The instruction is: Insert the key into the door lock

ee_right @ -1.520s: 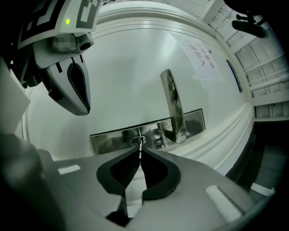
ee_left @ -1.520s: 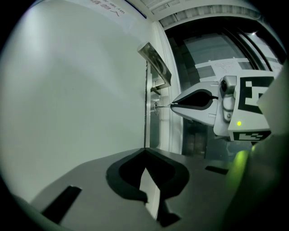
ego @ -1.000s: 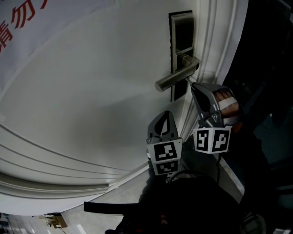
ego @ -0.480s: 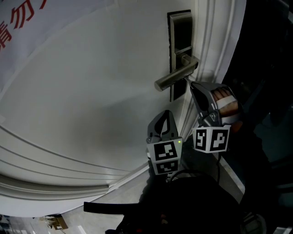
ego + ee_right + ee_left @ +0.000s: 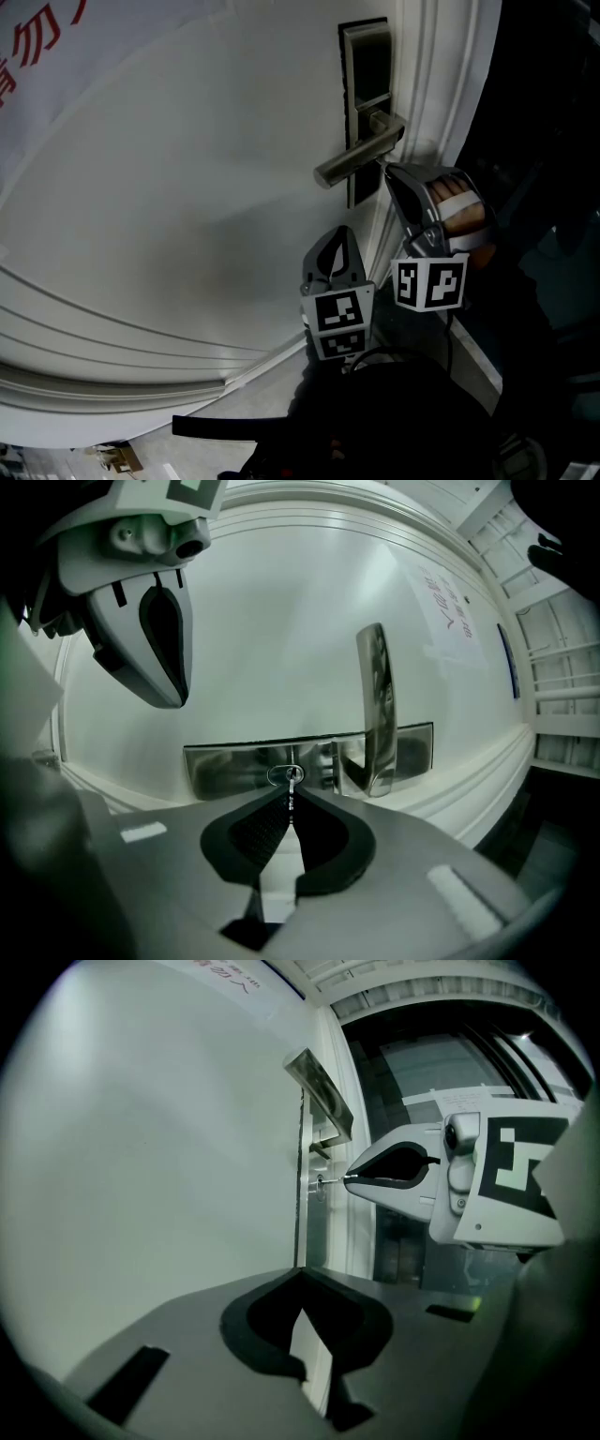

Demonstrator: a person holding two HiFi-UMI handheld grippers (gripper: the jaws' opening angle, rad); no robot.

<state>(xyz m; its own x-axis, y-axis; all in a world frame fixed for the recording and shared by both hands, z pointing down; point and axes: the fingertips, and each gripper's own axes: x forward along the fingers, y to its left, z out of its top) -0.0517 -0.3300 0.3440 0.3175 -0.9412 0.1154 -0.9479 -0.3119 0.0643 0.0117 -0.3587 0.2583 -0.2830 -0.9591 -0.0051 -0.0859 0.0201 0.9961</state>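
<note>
The brushed-metal lock plate with its lever handle is on the white door. My right gripper is shut on a small key, just below the handle. The key's tip is at the oval keyhole in the lock plate. In the left gripper view the key bridges the right gripper and the lock. My left gripper hangs lower, beside the door, shut with nothing in it.
The door frame's moulding runs along the right of the lock. A dark opening lies beyond it. A paper with red characters hangs on the door, upper left. A hand holds the right gripper.
The right gripper has edged slightly up toward the lock plate with the key. The left gripper has stayed where it was.
</note>
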